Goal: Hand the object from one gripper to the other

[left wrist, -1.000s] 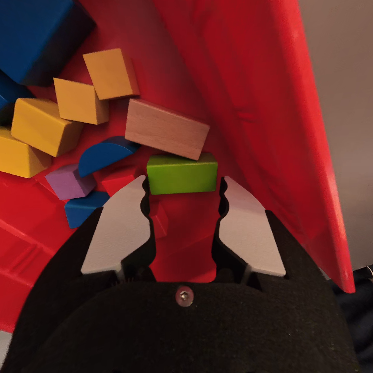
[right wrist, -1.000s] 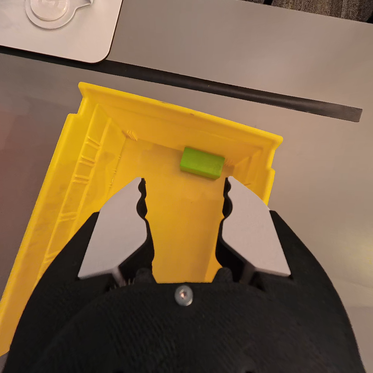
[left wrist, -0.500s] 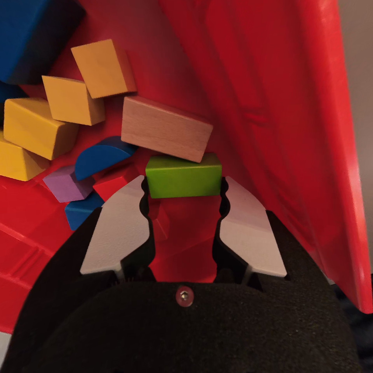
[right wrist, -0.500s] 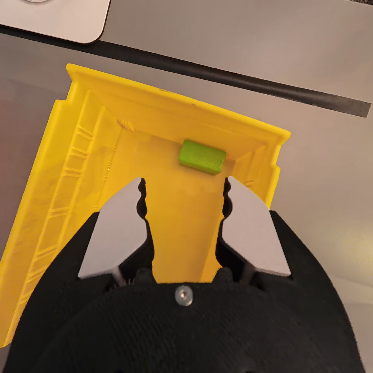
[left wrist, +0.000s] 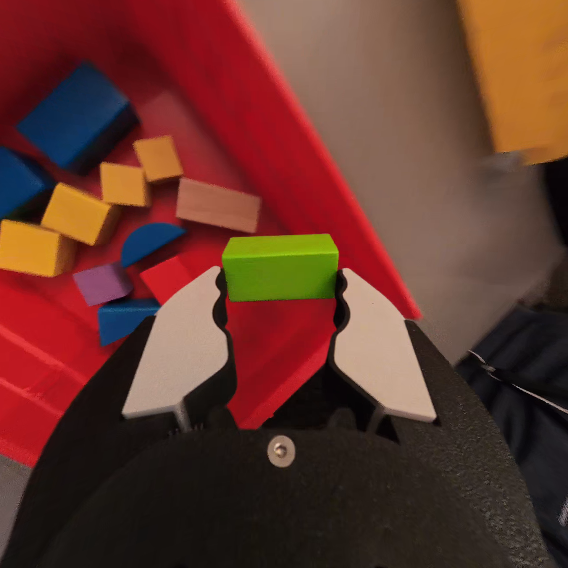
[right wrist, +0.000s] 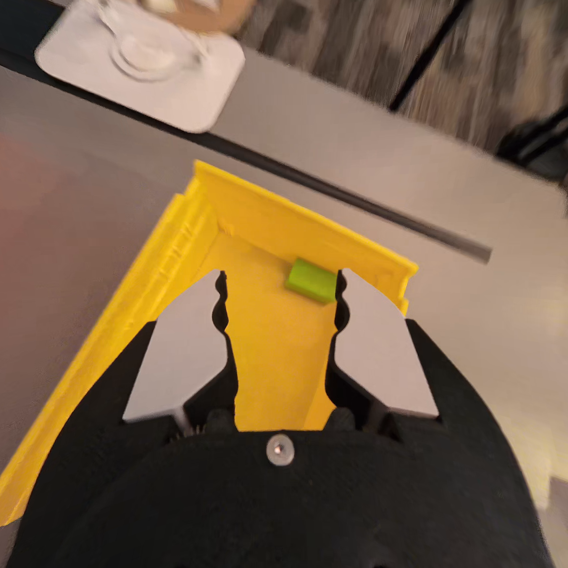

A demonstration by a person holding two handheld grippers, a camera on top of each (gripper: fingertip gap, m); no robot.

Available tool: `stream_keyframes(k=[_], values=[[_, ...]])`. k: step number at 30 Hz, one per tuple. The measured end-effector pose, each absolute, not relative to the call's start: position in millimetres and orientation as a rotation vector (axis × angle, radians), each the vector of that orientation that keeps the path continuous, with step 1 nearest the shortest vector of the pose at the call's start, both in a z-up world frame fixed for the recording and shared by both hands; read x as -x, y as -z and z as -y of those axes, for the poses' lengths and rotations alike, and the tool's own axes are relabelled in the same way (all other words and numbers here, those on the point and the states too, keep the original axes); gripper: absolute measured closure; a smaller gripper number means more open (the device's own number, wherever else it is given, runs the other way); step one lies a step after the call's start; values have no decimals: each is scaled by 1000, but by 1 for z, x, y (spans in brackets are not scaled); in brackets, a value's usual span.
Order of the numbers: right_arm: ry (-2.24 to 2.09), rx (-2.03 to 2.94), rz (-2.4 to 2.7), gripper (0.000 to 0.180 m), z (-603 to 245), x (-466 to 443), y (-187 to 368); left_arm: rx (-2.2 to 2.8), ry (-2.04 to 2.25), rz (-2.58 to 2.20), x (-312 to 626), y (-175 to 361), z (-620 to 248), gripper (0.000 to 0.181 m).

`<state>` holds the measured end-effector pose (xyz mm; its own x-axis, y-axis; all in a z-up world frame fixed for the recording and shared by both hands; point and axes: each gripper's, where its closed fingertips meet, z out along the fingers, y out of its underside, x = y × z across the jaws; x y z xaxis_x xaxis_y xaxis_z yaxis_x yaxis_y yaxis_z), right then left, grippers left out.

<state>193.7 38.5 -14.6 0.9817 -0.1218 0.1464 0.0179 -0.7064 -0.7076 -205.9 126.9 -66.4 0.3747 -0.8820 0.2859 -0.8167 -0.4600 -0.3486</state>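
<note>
1. The green block (left wrist: 280,267) sits crosswise between the tips of the left hand-held gripper (left wrist: 280,278), whose two fingers pinch its short ends; the block hangs above the red bin (left wrist: 285,129), clear of the other blocks.
2. Below and to the left, on the bin's floor, lie a plain wooden block (left wrist: 217,205), a blue half-round block (left wrist: 149,242), a purple block (left wrist: 103,284), a red block (left wrist: 167,276) and a second blue piece (left wrist: 123,318) just beside the left finger.
3. Farther left lie two orange cubes (left wrist: 158,158), touching at a corner, two yellow blocks (left wrist: 78,213) side by side, and a large blue block (left wrist: 75,115) near the bin's far wall.
4. Grey bench (left wrist: 399,123) shows to the right of the red bin's wall; a blurred yellow shape (left wrist: 519,73) fills the upper right corner.
5. The right hand-held gripper (right wrist: 280,279) is spread wide with nothing between its fingers, held over the yellow bin (right wrist: 301,215).
6. A second green block (right wrist: 310,281) lies on that bin's floor against the far wall, partly hidden behind the right finger's tip.
7. Beyond the yellow bin, a white tray (right wrist: 190,92) with a clear glass item (right wrist: 147,52) on it stands on the bench, much blurred.
</note>
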Motion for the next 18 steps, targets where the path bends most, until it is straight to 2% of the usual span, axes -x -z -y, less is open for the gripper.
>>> stream_keyframes(k=[3, 5, 8, 10, 13, 18], values=[[329, 2125, 243, 112, -53, -143, -30, 2247, 1000, -1661, 201, 24, -94, 112], [212, 1947, 607, 114, -54, -68, -45, 2077, 1166, -1803, 199, 5, -65, 113], [-27, 1640, 1134, 120, -22, 54, -41, 1837, 1352, -2024, 193, -11, -26, 113], [-25, 1451, 1355, 125, 0, 107, -32, 1716, 1433, -2141, 188, -15, -4, 113], [65, 1216, 1490, 130, 20, 154, -26, 1600, 1482, -2286, 183, -13, 19, 113], [7, 1142, 1539, 130, 38, 180, -24, 1515, 1502, -2418, 180, -8, 40, 113]])
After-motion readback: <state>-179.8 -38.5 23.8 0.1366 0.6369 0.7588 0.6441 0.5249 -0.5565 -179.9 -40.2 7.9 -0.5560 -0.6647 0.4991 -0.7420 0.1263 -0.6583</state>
